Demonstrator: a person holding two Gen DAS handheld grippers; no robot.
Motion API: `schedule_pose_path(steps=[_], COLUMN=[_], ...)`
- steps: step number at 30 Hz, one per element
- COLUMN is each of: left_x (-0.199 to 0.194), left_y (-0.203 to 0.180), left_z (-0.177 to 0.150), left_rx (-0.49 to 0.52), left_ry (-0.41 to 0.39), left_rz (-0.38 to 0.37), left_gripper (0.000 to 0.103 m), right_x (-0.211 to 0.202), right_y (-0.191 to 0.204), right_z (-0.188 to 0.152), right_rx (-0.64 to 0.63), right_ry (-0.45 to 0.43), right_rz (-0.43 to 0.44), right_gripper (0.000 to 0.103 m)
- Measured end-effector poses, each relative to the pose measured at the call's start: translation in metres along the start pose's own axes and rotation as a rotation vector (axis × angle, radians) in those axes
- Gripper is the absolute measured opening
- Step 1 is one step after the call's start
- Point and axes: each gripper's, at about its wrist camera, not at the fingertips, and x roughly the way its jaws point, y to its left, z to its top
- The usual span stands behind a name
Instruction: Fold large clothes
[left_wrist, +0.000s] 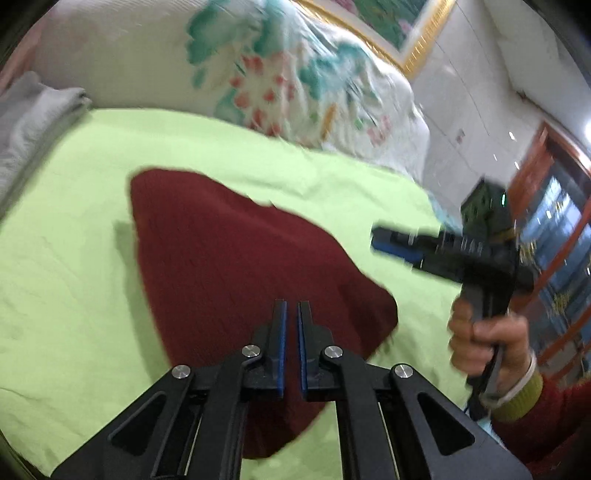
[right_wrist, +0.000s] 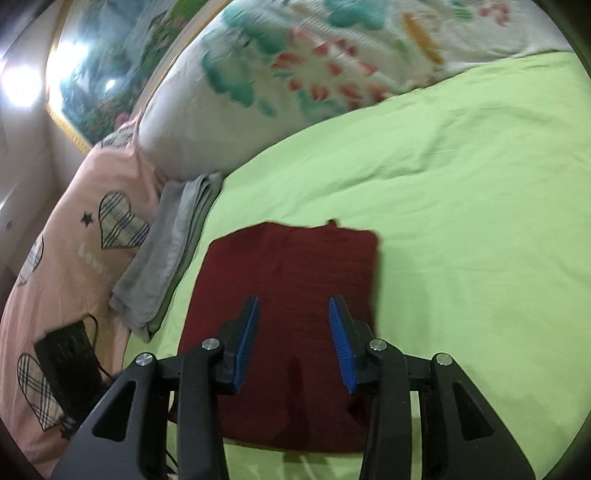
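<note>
A dark red knitted garment (left_wrist: 229, 266) lies folded into a compact block on the light green sheet (left_wrist: 66, 229); it also shows in the right wrist view (right_wrist: 291, 269). My left gripper (left_wrist: 291, 306) hovers over the garment's near part, its blue-padded jaws almost together with a narrow gap and nothing between them. My right gripper (right_wrist: 293, 306) is open above the garment and empty. In the left wrist view the right gripper (left_wrist: 384, 240) shows held in a hand at the right, off the garment's edge.
A folded grey cloth (right_wrist: 166, 251) lies left of the red garment. A floral quilt (right_wrist: 295, 74) is piled at the back. A pink heart-print cover (right_wrist: 74, 240) with a black power strip (right_wrist: 70, 354) lies at far left.
</note>
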Motion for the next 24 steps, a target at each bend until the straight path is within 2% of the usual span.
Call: schedule_pose_path(steps=[4,6,8,9,12,14,16,20,22,24], left_x=[0.008,0.027,0.040,0.045,0.053,0.055,0.055,0.042,0.025,0.006], left_y=[0.030,0.044,0.048,0.045,0.036,0.035,0.037,0.036,0.030,0.018], left_z=[0.017,0.019,0.015,0.010,0.006,0.006,0.006,0.008,0.007,0.001], left_rx=[-0.101,-0.133,-0.133,-0.118,-0.075,-0.080,-0.089,-0.089,-0.091,-0.054], left_ry=[-0.020,0.033,0.067,0.078,0.084,0.089,0.092,0.082,0.053,0.026], left_rz=[0.061,0.058,0.058,0.069,0.116,0.122,0.117,0.116,0.094,0.088], left_gripper=[0.004,0.001,0.000,0.000,0.000,0.000,0.000,0.000,0.000,0.000], right_x=[0.037,0.055,0.074,0.081,0.082,0.082,0.080,0.070,0.058,0.040], right_y=[0.010,0.010,0.000,-0.007,-0.018,-0.019,-0.022,-0.025,-0.018,-0.008], right_z=[-0.001,-0.002,-0.007,-0.010,-0.010,-0.008,-0.008,-0.008,-0.011,-0.016], right_rx=[-0.010,-0.024,0.000,0.010,0.022,0.014,0.017,0.059,0.038,0.009], right_ry=[0.066,0.100,0.151,0.169,0.165,0.166,0.162,0.149,0.136,0.124], right_rz=[0.012,-0.027,-0.084,-0.094,-0.074,-0.094,-0.097,-0.054,-0.063,-0.044], right_gripper=[0.035,0.034,0.019,0.018,0.014,0.006,0.003,0.003,0.008,0.008])
